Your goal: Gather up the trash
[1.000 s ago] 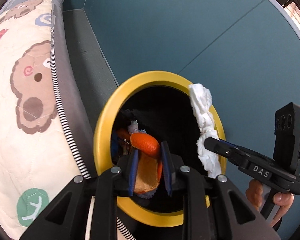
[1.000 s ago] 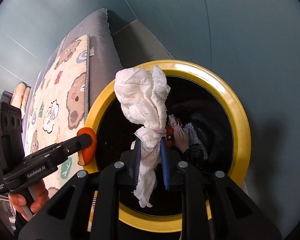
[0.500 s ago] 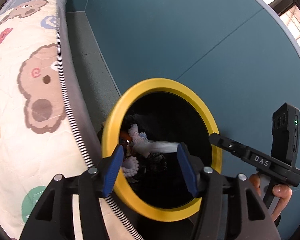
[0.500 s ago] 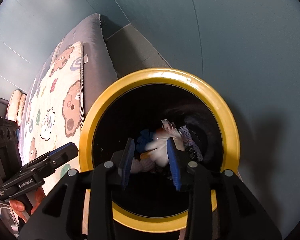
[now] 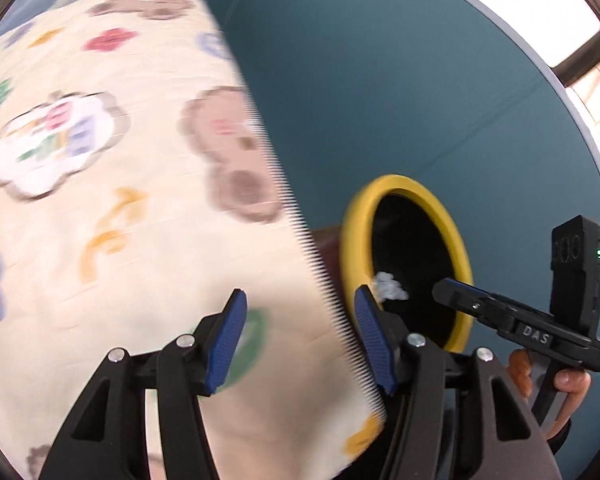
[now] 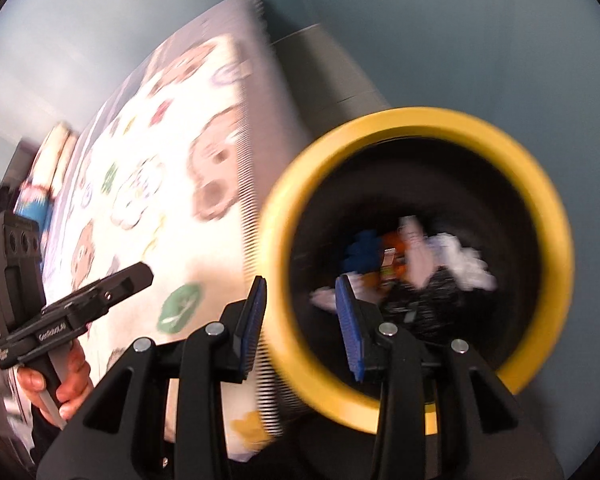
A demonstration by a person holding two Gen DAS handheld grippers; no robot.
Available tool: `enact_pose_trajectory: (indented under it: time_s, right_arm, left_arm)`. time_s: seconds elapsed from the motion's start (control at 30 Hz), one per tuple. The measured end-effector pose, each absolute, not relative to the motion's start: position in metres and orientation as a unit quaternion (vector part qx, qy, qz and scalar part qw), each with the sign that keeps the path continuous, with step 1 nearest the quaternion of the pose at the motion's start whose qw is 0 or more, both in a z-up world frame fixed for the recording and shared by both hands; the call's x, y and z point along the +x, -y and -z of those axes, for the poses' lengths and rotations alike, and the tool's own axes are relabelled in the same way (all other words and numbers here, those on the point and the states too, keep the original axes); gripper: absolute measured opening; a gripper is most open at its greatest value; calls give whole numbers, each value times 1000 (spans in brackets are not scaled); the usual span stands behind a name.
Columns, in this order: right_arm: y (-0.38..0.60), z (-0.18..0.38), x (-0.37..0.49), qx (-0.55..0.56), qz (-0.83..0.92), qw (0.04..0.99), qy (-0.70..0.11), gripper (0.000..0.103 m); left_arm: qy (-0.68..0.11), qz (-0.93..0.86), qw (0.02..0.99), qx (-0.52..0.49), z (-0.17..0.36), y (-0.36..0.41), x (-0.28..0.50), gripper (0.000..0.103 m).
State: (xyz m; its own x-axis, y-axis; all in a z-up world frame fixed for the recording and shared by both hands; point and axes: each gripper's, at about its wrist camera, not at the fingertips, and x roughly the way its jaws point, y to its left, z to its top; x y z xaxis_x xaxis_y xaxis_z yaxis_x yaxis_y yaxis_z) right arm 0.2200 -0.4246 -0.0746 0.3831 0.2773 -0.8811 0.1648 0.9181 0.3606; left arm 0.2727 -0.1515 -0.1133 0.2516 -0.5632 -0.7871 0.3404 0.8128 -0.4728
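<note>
With both the left gripper (image 5: pixel 300 340) and the right gripper (image 6: pixel 302 322) empty and spread, search the cream cartoon-printed quilt (image 5: pixel 120 200) at nine o'clock of the yellow-rimmed black bin (image 6: pixel 416 128) for more trash.

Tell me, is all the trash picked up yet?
Some is done: tissue and orange scraps lie inside the bin. Nothing is in hand; the left gripper and right gripper are both open and empty. Whether trash remains on the quilt is unclear; the pictures are blurred.
</note>
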Motion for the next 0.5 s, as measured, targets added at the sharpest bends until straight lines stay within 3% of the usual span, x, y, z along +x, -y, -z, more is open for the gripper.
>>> enact_pose_trajectory:
  time_s: [0.13, 0.37, 0.5]
  right_arm:
    - [370, 77, 232, 178, -78, 802, -565, 35]
    - [280, 92, 248, 127, -104, 800, -576, 45]
    - [247, 95, 242, 107, -101, 816, -559, 60]
  left_arm:
    - [-538, 254, 796, -117, 122, 93, 269, 53]
    - [-526, 190, 818, -134, 139, 2, 257, 68]
    - [-504, 157, 840, -128, 149, -30, 241, 75]
